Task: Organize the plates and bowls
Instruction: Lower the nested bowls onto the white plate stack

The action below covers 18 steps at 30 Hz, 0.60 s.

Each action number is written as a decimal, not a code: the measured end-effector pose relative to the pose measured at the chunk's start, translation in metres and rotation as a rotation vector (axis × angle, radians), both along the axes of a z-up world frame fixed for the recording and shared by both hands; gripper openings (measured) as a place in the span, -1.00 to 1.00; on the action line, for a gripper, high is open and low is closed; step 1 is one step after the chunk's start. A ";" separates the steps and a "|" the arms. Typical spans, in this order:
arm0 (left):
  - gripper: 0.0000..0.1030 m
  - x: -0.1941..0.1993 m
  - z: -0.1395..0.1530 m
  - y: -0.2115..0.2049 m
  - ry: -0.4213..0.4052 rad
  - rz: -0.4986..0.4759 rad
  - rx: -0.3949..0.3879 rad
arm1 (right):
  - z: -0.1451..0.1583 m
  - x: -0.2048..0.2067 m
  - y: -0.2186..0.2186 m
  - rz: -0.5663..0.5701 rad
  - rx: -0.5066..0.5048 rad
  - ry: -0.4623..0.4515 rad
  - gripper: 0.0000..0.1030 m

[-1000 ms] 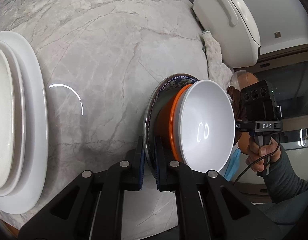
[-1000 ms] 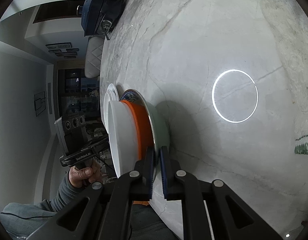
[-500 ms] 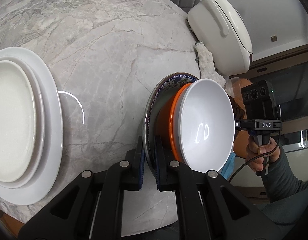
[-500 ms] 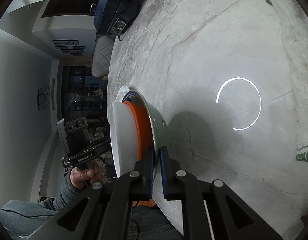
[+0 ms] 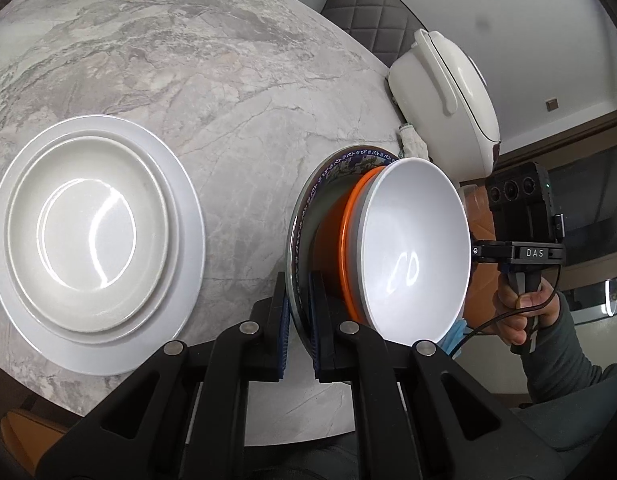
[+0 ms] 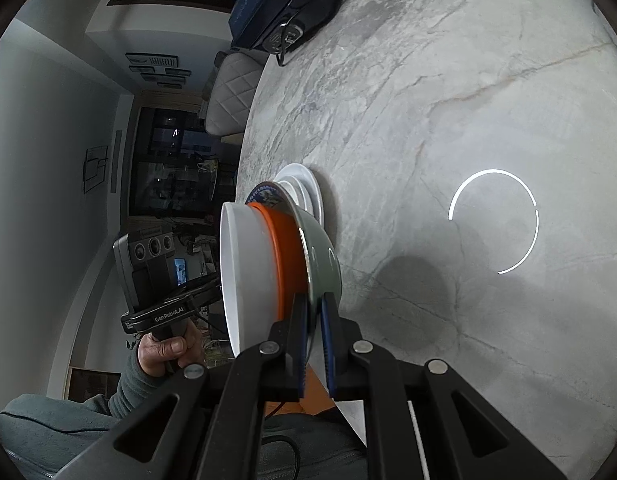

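Observation:
A dish with a blue patterned rim (image 5: 348, 158) and green underside (image 6: 322, 256) hangs above the marble table (image 5: 236, 92). An orange bowl (image 5: 348, 232) and a white bowl (image 5: 412, 248) nest inside it. My left gripper (image 5: 298, 308) is shut on the dish's near rim. On the opposite rim my right gripper (image 6: 314, 320) is shut too. Each view shows the other gripper's body beyond the stack, held by a hand (image 5: 520, 312). To the left on the table rests a stack of white plates (image 5: 92, 236), which the right wrist view shows behind the held dishes (image 6: 308, 192).
A white rice cooker (image 5: 444, 92) and a crumpled cloth (image 5: 412, 146) stand at the table's far right edge. A dark blue appliance with cords (image 6: 284, 8) sits at the far side, near a quilted chair (image 5: 372, 12). A ring of light (image 6: 496, 220) reflects on the marble.
Both grippers have risen with the stacked dishes held between them. In the left wrist view the white plates have slid from the left edge fully into sight.

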<state>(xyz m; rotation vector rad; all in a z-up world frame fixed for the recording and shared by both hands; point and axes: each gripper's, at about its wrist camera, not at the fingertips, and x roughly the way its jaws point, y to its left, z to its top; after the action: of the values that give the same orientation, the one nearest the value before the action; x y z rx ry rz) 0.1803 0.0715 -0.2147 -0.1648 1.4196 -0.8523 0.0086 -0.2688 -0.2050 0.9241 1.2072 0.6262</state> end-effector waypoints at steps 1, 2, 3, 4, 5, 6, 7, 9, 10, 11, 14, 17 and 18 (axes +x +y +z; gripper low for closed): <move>-0.90 0.001 0.003 0.007 -0.001 0.010 0.000 | 0.003 0.004 0.006 0.008 -0.001 -0.004 -0.79; -0.90 0.002 0.007 0.015 -0.005 0.018 0.000 | 0.005 0.007 0.009 0.016 0.001 -0.008 -0.79; -0.90 0.004 0.010 0.022 -0.009 0.025 0.001 | 0.008 0.011 0.015 0.024 0.000 -0.012 -0.79; -0.90 0.005 0.013 0.030 -0.013 0.032 0.002 | 0.010 0.015 0.021 0.033 -0.001 -0.016 -0.79; -0.90 0.008 0.016 0.038 -0.017 0.040 0.003 | 0.013 0.020 0.028 0.042 -0.001 -0.020 -0.79; -0.90 0.010 0.018 0.046 -0.019 0.049 0.004 | 0.015 0.024 0.035 0.051 0.000 -0.022 -0.79; -0.90 0.012 0.021 0.054 -0.021 0.058 0.006 | 0.016 0.028 0.041 0.061 0.001 -0.026 -0.79; -0.90 0.017 0.025 0.069 -0.030 0.072 0.011 | 0.020 0.037 0.054 0.081 -0.001 -0.033 -0.79; -0.90 0.020 0.027 0.077 -0.033 0.081 0.013 | 0.021 0.040 0.060 0.090 -0.002 -0.036 -0.79; -0.90 0.023 0.028 0.085 -0.035 0.089 0.014 | 0.022 0.045 0.067 0.099 -0.001 -0.039 -0.79; -0.90 0.033 0.031 0.108 -0.041 0.111 0.019 | 0.024 0.059 0.088 0.123 0.001 -0.045 -0.79; -0.90 0.045 0.031 0.130 -0.045 0.133 0.022 | 0.024 0.073 0.108 0.146 0.001 -0.047 -0.79; -0.90 0.050 0.030 0.137 -0.046 0.140 0.024 | 0.023 0.077 0.115 0.153 -0.001 -0.047 -0.79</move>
<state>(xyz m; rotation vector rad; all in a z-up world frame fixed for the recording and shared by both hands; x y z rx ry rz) 0.2301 0.2082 -0.1850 -0.2222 1.3584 -0.7193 0.0857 -0.1538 -0.1816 0.8165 1.2441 0.7652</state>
